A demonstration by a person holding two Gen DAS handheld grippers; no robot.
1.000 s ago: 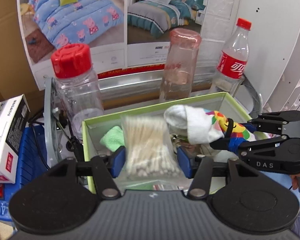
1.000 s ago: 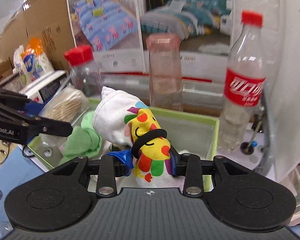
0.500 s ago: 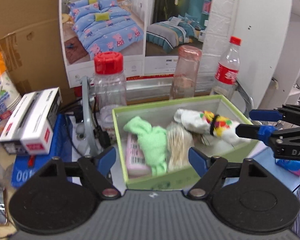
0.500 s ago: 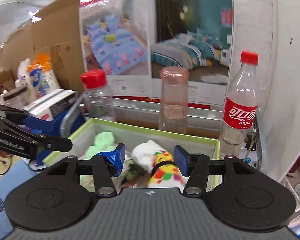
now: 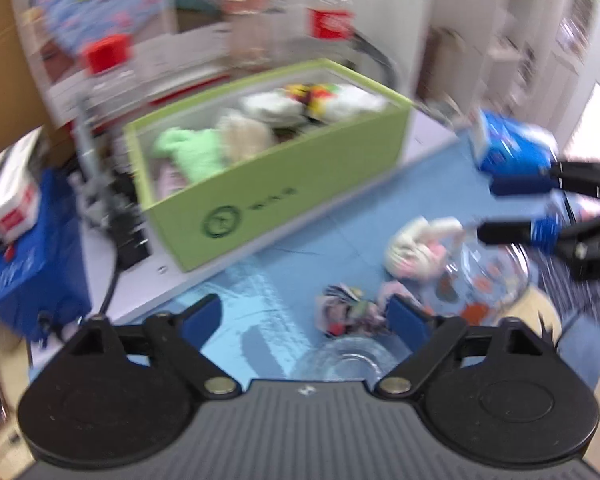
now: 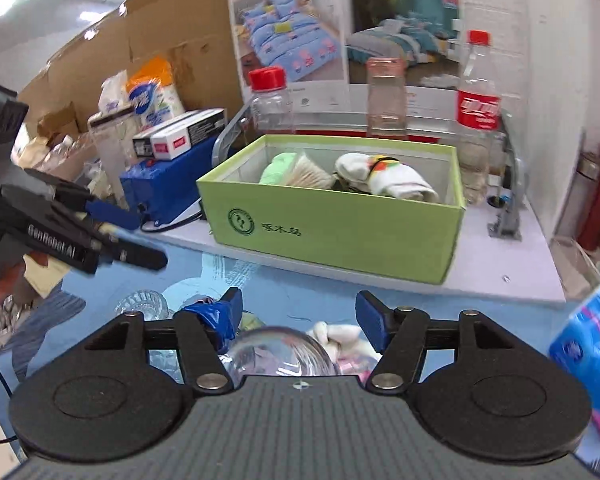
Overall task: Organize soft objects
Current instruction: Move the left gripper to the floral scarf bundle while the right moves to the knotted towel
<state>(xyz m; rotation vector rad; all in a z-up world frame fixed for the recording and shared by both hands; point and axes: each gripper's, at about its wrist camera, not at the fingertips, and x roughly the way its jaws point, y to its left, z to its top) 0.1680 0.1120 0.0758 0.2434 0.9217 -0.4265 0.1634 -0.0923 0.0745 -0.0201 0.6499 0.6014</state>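
Observation:
A green box [image 6: 340, 236] [image 5: 276, 188] holds a rolled colourful sock [image 6: 384, 172], a green cloth [image 6: 278, 166] and a bag of cotton swabs [image 6: 312, 174]. On the blue mat in front lie a cream and pink soft item [image 5: 416, 248] [image 6: 340, 336] and a small patterned cloth bundle [image 5: 348, 312]. My left gripper [image 5: 306, 318] is open and empty, low over the mat near the bundle. My right gripper [image 6: 298, 314] is open and empty, above the cream item and a glass jar [image 6: 276, 348].
Behind the box stand a red-capped jar [image 6: 268, 100], a pink glass [image 6: 386, 96] and a cola bottle [image 6: 476, 108]. A blue tissue pack [image 6: 592, 360] lies at the right. Glassware [image 5: 488, 276] sits on the mat. A blue case [image 6: 168, 178] with white boxes stands left.
Both grippers have let go of the swabs and the sock, now in the box, and pulled back and down to the blue mat. Both stand wide open.

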